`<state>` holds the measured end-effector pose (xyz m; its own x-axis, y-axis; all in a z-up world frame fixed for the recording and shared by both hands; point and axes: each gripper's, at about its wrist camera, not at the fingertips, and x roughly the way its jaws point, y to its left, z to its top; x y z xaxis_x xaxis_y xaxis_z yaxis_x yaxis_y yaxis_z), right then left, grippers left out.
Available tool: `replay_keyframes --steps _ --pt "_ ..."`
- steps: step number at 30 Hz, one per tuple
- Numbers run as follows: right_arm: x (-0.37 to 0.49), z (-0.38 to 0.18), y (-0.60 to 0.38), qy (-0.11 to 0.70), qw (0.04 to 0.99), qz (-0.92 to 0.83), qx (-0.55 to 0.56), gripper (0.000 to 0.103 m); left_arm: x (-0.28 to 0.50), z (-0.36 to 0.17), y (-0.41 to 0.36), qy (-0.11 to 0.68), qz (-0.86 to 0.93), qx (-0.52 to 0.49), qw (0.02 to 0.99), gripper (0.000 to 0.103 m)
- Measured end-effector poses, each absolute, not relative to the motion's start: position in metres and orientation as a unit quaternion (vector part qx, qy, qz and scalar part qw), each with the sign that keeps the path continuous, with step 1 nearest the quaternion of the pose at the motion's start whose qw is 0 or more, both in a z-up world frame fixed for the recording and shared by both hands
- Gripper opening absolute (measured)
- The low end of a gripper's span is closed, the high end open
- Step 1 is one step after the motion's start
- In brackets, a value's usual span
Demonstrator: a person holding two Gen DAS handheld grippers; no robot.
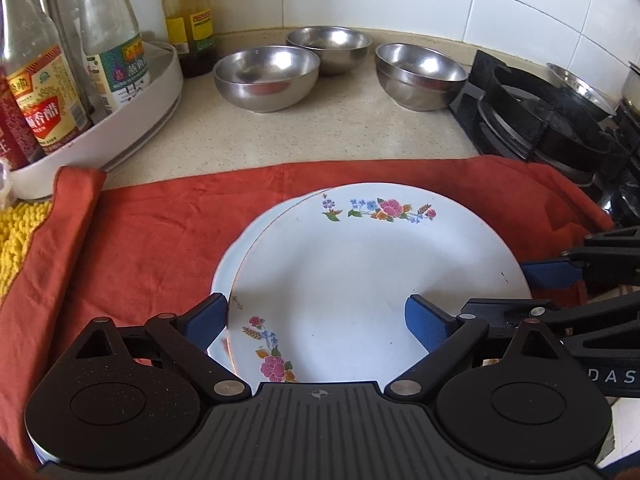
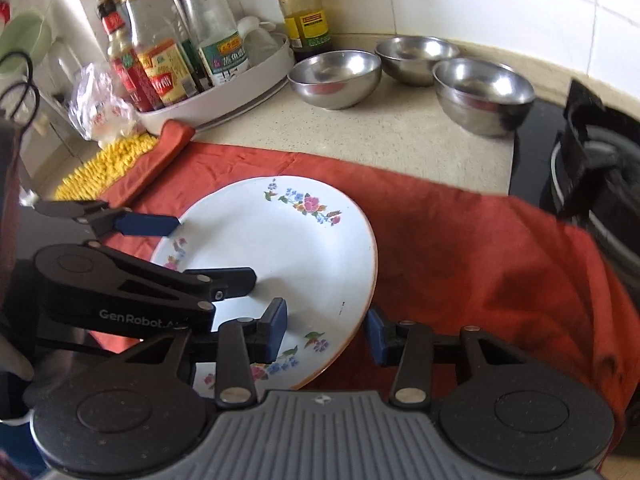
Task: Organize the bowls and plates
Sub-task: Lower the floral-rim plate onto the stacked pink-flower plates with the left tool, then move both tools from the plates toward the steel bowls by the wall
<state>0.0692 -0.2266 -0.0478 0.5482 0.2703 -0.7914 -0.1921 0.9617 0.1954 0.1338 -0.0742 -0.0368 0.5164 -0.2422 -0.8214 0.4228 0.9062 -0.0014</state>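
I see the speckled beige bench first, with a rumpled orange-red cloth spread over its near part. On the cloth lie two white ceramic plates: the floral plate, round, glossy and with a thin orange rim, sits on top of a lower plate, shifted a little to the right so that only the left edge of the lower one shows. At the far side stand three steel bowls, smooth and shiny, apart from each other and not yet stacked.

My left gripper has its fingers wide open, one outside the left rim of the floral plate and one over its inside; they do not press it. My right gripper straddles the right rim of the same plate, and its fingers stand apart from the rim, so I judge that it holds nothing.

The risk, I think, is the glaze: it is slippery, and a grip on the thin rim alone could let the plate tilt and slide. Also the soft cloth may drag and move the lower plate.
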Motion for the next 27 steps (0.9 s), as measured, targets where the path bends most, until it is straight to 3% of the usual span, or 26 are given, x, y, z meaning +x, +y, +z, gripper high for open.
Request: replay_keyframes --steps 7,13,18,19,20,27 --pt "0.062 -0.042 -0.219 0.454 0.882 0.126 -0.016 0.046 0.136 -0.033 -0.053 0.459 -0.198 0.091 0.861 0.099" --pt "0.066 -0.047 -0.253 0.462 0.883 0.055 0.06 0.046 0.15 -0.03 -0.036 0.46 -0.202 0.072 0.862 0.1" --pt "0.073 -0.052 -0.236 0.477 0.867 0.104 0.097 0.046 0.155 -0.044 -0.041 0.489 -0.243 0.081 0.834 0.099" --pt "0.075 -0.055 -0.232 0.481 0.862 0.114 0.111 0.054 0.156 -0.047 -0.043 0.495 -0.256 0.078 0.827 0.099" --pt "0.076 -0.057 -0.228 0.482 0.862 0.109 0.114 0.056 0.157 -0.048 -0.046 0.497 -0.258 0.08 0.825 0.099" --pt "0.08 -0.044 -0.23 0.465 0.874 0.08 0.12 0.055 0.176 -0.039 -0.037 0.483 -0.277 0.082 0.826 0.1"
